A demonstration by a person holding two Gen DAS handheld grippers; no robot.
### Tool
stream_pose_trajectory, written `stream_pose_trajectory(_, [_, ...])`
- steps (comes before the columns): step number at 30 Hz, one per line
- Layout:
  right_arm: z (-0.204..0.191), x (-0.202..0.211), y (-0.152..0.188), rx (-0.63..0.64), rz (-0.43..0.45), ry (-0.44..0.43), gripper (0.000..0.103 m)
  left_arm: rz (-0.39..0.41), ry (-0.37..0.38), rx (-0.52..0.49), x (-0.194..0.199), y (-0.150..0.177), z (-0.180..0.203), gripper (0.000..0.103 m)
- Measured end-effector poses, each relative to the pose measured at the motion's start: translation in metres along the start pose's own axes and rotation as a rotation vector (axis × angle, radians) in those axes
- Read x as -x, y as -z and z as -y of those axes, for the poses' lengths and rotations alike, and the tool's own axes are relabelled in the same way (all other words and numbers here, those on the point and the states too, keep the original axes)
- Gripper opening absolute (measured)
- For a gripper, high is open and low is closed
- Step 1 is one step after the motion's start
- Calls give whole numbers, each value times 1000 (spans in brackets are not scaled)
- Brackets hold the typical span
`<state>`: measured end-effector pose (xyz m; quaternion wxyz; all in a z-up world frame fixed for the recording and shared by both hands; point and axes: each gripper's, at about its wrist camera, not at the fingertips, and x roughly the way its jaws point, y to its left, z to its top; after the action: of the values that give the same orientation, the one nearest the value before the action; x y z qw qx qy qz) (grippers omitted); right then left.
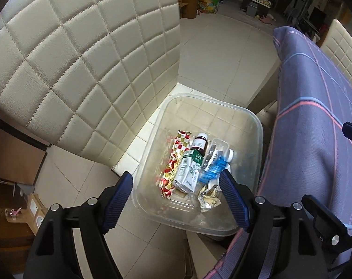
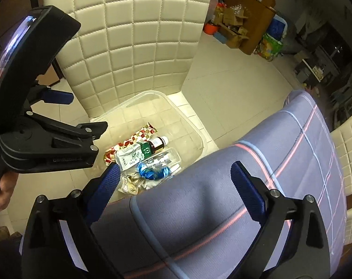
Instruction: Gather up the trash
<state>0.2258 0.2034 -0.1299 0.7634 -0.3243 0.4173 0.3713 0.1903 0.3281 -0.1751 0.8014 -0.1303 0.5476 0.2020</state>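
Observation:
A clear plastic bin sits on a cream quilted chair seat, beside the table. It holds trash: a red-gold checked wrapper, a green-white carton, a small brown bottle, a crushed clear bottle with a blue label and a crumpled foil wrapper. My left gripper is open and empty above the bin's near rim. My right gripper is open and empty over the table edge; the bin and its trash lie below it. The left gripper also shows in the right wrist view.
The chair's quilted backrest rises behind the bin. A table with a purple plaid cloth stands right of the bin. A second cream chair is at the far right. The tiled floor lies beyond, with boxes and bags at the back.

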Motion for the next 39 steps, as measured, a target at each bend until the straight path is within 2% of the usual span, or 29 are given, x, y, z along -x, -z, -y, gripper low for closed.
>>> stream_pose_trajectory(8, [23,23,27,-107,3,-19,96,36,14,-37,30,12,28,75])
stream_pose_trajectory(12, [34,41,47,-144,15,2,97,53,19,-80,47,24,49,75])
stream_pose_trajectory(25, [69,97,130,-270,45,71,99,101,88,-203,90,65,127,75])
stream_pose_trajectory(33, [87,118,174,-372,69,90,99,144,138,-251,113,86,166,75])
stream_pose_trajectory(39, [99,130,210,-465,79,88,99,142,155,-297,118,103,192,75])
